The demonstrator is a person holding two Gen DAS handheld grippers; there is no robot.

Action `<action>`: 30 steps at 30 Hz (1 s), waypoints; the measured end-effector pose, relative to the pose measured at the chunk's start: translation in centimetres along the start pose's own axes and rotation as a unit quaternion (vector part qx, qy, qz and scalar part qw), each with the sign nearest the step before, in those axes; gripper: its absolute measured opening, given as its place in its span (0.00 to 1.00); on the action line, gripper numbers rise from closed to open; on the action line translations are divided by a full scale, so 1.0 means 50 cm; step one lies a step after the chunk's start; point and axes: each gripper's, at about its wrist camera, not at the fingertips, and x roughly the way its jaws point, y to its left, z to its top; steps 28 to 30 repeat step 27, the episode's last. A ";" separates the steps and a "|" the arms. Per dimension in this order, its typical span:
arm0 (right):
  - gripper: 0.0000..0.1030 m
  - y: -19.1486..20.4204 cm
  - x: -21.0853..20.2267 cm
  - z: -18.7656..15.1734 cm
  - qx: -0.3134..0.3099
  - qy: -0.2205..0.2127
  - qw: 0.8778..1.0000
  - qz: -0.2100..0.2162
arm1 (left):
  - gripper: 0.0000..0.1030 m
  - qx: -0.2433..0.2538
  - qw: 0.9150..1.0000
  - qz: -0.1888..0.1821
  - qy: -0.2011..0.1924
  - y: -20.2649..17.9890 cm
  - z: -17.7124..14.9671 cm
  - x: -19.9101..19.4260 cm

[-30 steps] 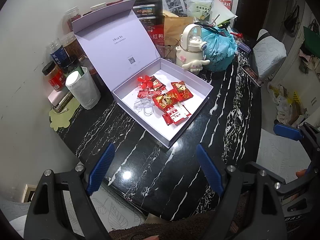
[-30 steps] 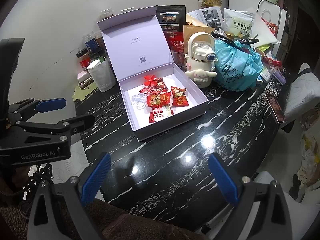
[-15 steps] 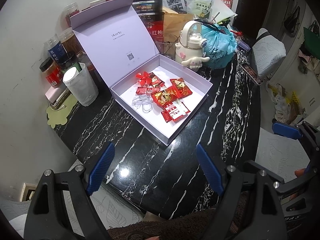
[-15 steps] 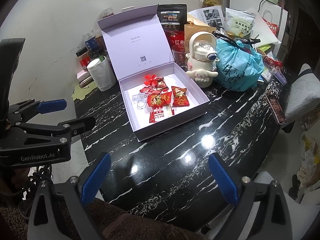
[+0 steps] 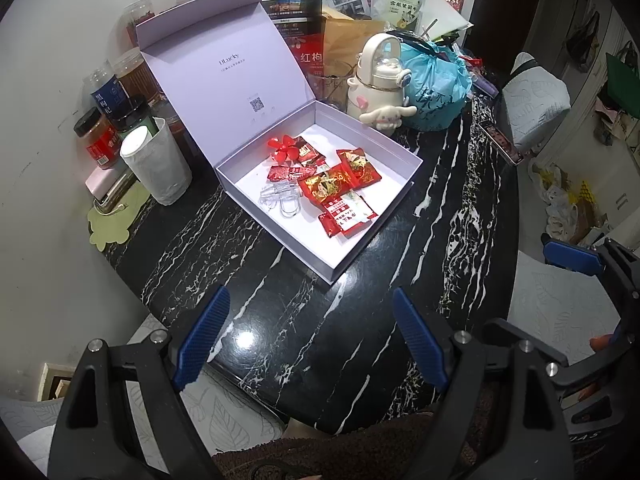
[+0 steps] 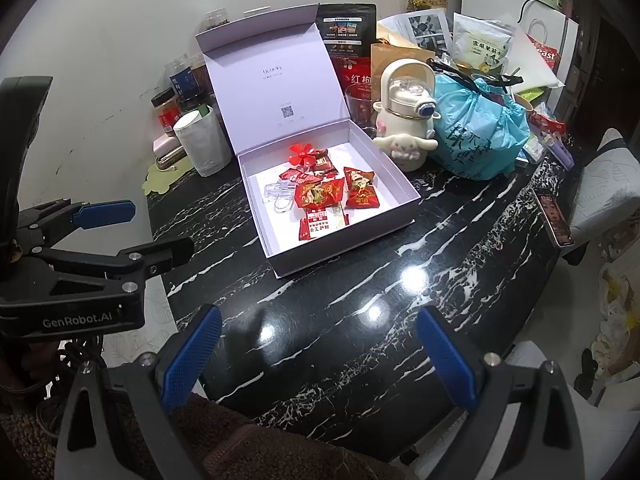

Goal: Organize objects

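Observation:
An open lilac gift box (image 5: pixel 394 146) (image 6: pixel 394 178) stands on the black marble table, its lid upright at the back. Inside lie red snack packets (image 5: pixel 340 178) (image 6: pixel 320 196), a red flower clip (image 5: pixel 282 145) (image 6: pixel 301 155) and clear clips (image 5: pixel 280 200) (image 6: pixel 278 196). My left gripper (image 5: pixel 308 340) is open and empty, held above the table's near edge. My right gripper (image 6: pixel 320 354) is open and empty, also near the front edge. The left gripper also shows in the right wrist view (image 6: pixel 132 230), and the right gripper's blue pad (image 5: pixel 572 258) in the left wrist view.
A white cartoon bottle (image 5: pixel 380 84) (image 6: pixel 408 120) and a teal bag (image 5: pixel 434 88) (image 6: pixel 476 132) stand behind the box. Jars (image 5: pixel 100 136), a white cup (image 5: pixel 156 164) (image 6: pixel 202 142) and paper bags line the wall. A phone (image 6: pixel 554 216) lies at the right edge.
The left wrist view has shifted a little, so the box sits slightly higher and more to the left. Both grippers stay open; nothing on the table has moved.

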 end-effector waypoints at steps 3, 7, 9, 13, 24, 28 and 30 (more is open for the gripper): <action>0.96 -0.002 -0.002 -0.005 0.001 0.002 1.000 -0.001 | 0.81 0.002 1.000 -0.003 0.002 -0.004 -0.003 0.001; 0.96 -0.005 -0.005 -0.013 0.005 0.004 1.000 -0.004 | 0.81 0.005 1.000 -0.007 0.006 -0.014 -0.008 0.004; 0.96 -0.007 -0.006 -0.018 0.008 0.007 1.000 -0.005 | 0.81 0.007 1.000 -0.009 0.008 -0.019 -0.012 0.004; 0.96 -0.011 -0.009 -0.030 0.013 0.011 1.000 -0.008 | 0.81 0.010 1.000 -0.014 0.015 -0.027 -0.020 0.007; 0.96 -0.032 -0.010 -0.093 0.041 0.033 0.999 -0.005 | 0.81 0.013 0.999 -0.026 0.046 -0.067 -0.076 0.022; 0.96 -0.038 -0.003 -0.122 0.052 0.046 0.998 0.002 | 0.81 0.013 0.998 -0.029 0.057 -0.078 -0.100 0.029; 0.96 -0.038 -0.003 -0.122 0.052 0.046 0.998 0.002 | 0.81 0.013 0.998 -0.029 0.057 -0.078 -0.100 0.029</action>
